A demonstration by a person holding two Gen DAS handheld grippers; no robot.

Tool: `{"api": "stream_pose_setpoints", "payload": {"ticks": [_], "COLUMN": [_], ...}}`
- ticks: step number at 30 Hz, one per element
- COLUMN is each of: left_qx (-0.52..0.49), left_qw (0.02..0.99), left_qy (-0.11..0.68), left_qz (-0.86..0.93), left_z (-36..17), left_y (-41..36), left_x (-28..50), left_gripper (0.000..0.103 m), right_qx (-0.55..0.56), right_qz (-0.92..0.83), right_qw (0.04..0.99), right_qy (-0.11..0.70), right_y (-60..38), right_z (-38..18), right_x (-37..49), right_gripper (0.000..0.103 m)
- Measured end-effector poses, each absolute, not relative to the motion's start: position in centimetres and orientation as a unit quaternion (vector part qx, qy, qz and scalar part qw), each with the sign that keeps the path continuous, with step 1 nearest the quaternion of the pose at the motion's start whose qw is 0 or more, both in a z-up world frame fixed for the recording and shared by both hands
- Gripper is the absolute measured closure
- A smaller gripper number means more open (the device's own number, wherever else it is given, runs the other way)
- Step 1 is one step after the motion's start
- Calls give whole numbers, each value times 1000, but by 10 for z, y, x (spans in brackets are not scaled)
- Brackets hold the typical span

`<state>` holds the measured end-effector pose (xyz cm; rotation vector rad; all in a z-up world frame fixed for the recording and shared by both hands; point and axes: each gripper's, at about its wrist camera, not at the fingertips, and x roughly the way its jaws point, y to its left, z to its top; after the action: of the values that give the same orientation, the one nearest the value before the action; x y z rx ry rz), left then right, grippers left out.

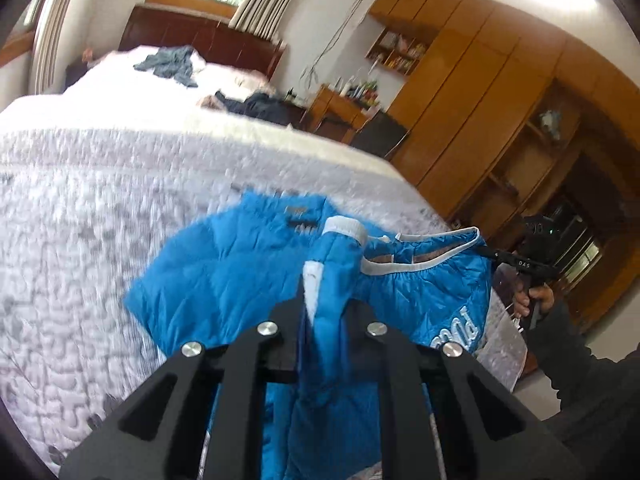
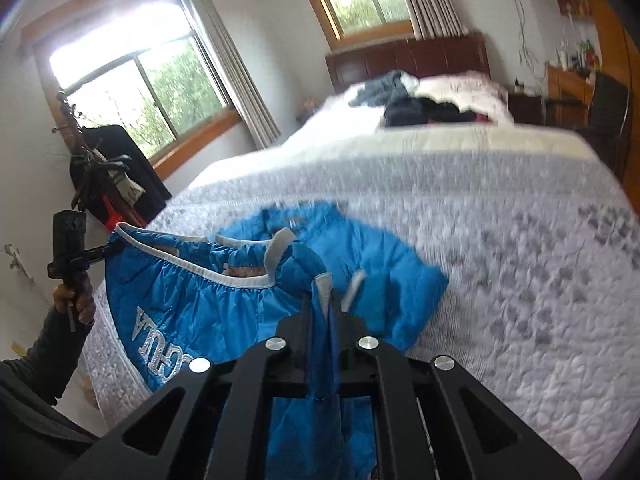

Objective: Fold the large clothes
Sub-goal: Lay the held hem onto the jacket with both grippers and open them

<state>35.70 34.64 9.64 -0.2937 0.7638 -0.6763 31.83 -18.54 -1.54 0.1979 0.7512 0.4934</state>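
Blue jacket (image 1: 224, 264) hangs taut between both tools, hem edge running 9-to-3 over the bed (image 1: 80, 208); left gripper (image 1: 320, 312) and right gripper (image 2: 328, 308) each clamped on cloth, free body at 12.

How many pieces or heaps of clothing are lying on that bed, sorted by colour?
Blue: 1, the blue jacket pinched by both the left gripper and the right gripper.
Grey-blue: 1, a crumpled grey-blue garment near the headboard.
Dark: 1, a dark heap of clothes; how many pieces it holds is unclear.
Total: 3
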Motion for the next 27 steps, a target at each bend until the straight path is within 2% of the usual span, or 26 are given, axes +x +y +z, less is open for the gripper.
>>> {"api": "stream_pose_setpoints", "payload": {"ticks": [6, 12, 19, 27], "left_qx": [-135, -154, -176, -224], "left_qw": [872, 868, 848, 809], "left_qy": [346, 371, 431, 497], "left_qz": [-319, -293, -253, -222], "left_z": [133, 133, 71, -18], "left_y": [349, 348, 351, 364], "left_x": [409, 495, 580, 625], "left_gripper": [93, 93, 93, 93], "right_qx": [100, 108, 110, 109], "right_qz": [222, 201, 170, 145], "right_qw": [919, 921, 910, 886], "right_qy": [309, 317, 361, 427], "right_y": [-189, -188, -178, -174], "right_z": [26, 30, -20, -87], "right_x": [358, 442, 527, 577], "right_gripper": [97, 98, 98, 98]}}
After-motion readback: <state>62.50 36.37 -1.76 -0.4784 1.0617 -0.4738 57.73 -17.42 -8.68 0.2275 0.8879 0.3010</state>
